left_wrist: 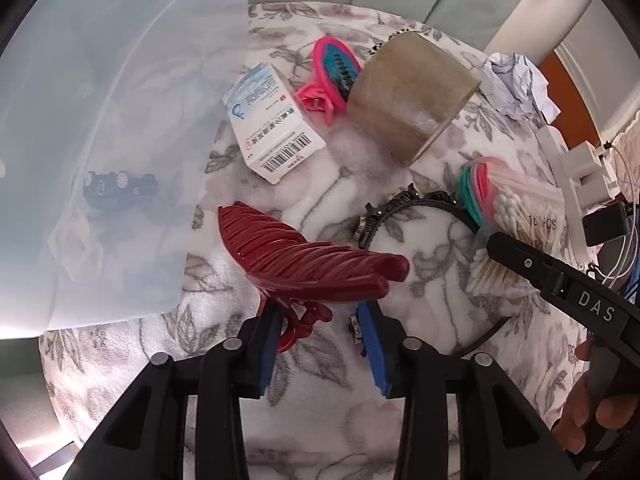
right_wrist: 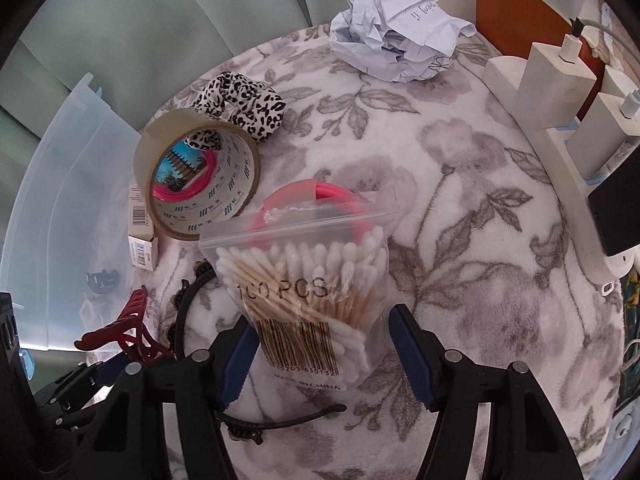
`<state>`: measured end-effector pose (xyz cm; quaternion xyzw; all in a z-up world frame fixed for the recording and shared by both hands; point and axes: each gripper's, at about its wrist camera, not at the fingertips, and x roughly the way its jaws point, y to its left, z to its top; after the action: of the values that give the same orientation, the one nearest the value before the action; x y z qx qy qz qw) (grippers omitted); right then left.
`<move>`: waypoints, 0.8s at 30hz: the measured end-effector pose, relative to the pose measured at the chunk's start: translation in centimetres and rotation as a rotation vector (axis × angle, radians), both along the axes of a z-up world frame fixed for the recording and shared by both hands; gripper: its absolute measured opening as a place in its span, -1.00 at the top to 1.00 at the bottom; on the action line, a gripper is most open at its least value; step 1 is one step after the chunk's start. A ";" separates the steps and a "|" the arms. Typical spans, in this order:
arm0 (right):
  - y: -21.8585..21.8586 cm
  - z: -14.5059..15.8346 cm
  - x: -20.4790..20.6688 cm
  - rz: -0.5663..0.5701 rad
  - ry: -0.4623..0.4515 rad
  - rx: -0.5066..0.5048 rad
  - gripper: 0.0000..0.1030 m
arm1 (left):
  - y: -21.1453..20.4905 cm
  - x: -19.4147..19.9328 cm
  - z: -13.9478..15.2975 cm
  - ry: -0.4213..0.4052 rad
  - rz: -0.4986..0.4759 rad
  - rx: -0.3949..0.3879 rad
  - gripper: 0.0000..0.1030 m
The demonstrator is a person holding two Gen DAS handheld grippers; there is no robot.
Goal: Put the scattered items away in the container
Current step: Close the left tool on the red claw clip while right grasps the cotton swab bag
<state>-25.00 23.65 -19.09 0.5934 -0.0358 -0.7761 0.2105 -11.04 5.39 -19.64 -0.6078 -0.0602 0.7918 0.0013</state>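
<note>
Headband (right_wrist: 280,420) partly hidden under swab bag (right_wrist: 308,300)

Both wrist views close, angled down; share tape roll (left_wrist: 412,96) (right_wrist: 196,184), probably.

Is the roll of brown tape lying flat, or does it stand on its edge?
On its edge. In the right wrist view the tape roll shows its open core sideways, and the pink clip shows through it.
</note>
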 end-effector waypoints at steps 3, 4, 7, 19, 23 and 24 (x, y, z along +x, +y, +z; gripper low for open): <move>0.2 -0.1 0.1 -0.006 -0.002 -0.009 -0.25 | 0.0 0.1 0.0 0.009 0.005 -0.040 0.40; 0.2 -0.1 0.1 -0.007 -0.002 -0.011 -0.25 | 0.0 0.1 0.0 0.011 0.007 -0.042 0.43; 0.3 -0.1 0.1 -0.007 -0.004 -0.021 -0.20 | 0.2 0.1 0.0 0.022 0.012 -0.055 0.56; 1.2 0.5 1.0 -0.024 0.000 -0.063 0.13 | 1.7 1.7 2.5 0.086 -0.059 -0.022 0.82; 1.6 1.0 1.0 -0.041 0.011 -0.067 0.15 | 1.7 2.0 3.1 0.108 -0.082 -0.018 0.82; 1.7 1.1 1.1 -0.044 0.013 -0.069 0.15 | 0.4 2.3 3.1 0.112 -0.085 -0.015 0.82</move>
<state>-23.92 25.33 -17.96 0.5800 -0.0742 -0.7826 0.2136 -8.77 5.78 -16.52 -0.5644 -0.0283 0.8243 0.0335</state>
